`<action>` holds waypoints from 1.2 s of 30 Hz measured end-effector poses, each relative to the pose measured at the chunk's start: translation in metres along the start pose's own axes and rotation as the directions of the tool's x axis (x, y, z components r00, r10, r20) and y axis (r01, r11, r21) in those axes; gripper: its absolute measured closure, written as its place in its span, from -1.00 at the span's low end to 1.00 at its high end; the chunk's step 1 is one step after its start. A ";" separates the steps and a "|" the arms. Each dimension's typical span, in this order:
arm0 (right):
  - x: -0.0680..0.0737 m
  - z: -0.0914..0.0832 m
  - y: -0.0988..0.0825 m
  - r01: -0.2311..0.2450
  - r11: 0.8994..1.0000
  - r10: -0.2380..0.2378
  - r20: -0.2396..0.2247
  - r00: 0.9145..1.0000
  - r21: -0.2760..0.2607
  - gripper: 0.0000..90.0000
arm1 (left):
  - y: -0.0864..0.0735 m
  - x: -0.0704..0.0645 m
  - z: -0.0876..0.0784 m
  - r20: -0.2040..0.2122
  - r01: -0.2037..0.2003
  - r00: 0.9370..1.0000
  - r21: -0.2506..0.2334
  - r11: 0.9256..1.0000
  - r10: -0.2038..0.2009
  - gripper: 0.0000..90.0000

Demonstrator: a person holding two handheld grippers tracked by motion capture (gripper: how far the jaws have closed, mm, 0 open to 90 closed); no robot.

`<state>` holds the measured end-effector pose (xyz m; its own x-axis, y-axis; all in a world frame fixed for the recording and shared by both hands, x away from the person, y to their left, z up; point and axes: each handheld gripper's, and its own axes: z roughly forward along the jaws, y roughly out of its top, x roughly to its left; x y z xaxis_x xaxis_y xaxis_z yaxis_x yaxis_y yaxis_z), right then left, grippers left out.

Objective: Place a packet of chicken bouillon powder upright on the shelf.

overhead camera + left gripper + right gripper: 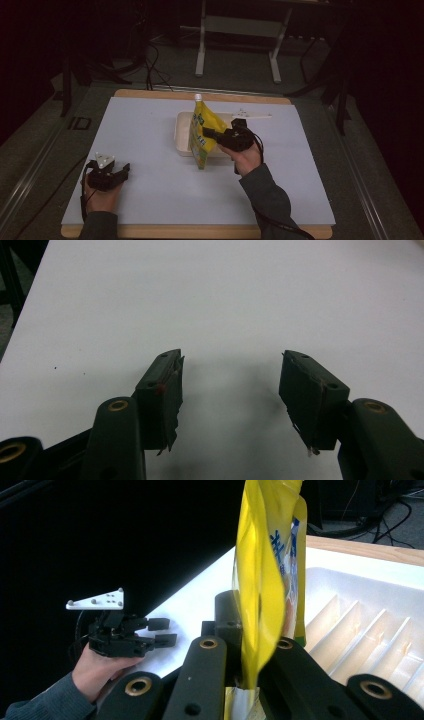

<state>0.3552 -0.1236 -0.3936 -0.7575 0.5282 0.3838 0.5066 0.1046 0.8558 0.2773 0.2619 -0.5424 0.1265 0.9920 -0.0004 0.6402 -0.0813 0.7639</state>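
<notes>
High view: right gripper point(212, 134) clamps upright yellow pouch point(202, 131) at the tray's point(181, 131) near edge; left gripper point(120, 171) rests on the desk point(150, 190).
Left gripper view: fingers point(162, 395) apart over bare desk.
Right gripper view: fingers point(227, 612) pinch the pouch beside the ribbed tray.

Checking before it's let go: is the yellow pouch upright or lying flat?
Upright: the yellow pouch stands cap-up, clamped in the right gripper beside the white tray.
</notes>
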 end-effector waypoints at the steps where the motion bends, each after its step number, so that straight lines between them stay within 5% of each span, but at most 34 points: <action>1: 0.000 0.001 0.001 0.002 1.000 -0.002 0.002 1.000 0.000 1.00 | 0.000 0.000 0.000 0.000 0.000 1.000 0.000 1.000 0.000 -0.06; 36: -0.002 0.031 0.014 -0.004 0.998 0.007 0.056 0.998 -0.061 1.00 | 0.000 0.000 0.000 0.002 -0.004 1.000 0.001 1.000 0.004 -0.06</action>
<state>0.3763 -0.0976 -0.3935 -0.7297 0.5749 0.3701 0.4834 0.0509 0.8739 0.2773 0.2620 -0.5424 0.1306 0.9914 0.0017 0.6404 -0.0857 0.7633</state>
